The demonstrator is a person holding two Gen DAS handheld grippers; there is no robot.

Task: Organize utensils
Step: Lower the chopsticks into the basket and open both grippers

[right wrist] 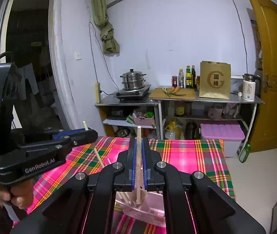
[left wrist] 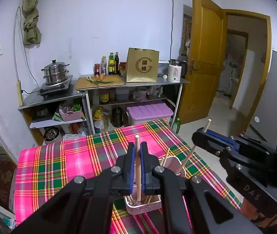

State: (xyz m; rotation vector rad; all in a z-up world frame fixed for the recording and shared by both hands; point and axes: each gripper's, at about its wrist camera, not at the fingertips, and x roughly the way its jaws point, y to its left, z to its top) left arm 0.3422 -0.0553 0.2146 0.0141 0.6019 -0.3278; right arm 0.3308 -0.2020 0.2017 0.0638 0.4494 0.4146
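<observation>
Left gripper and right gripper each clench 1 upright chopstick above a pink holder containing perhaps 3 leaning chopsticks.

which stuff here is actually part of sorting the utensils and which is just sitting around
Part of the job:
left gripper, shut on a chopstick
right gripper, shut on another chopstick
pink utensil holder with loose chopsticks in it

Just lying about:
steamer pot
cutting board with carrots
sauce bottles
gold paper bag
kettle
purple storage box
</observation>
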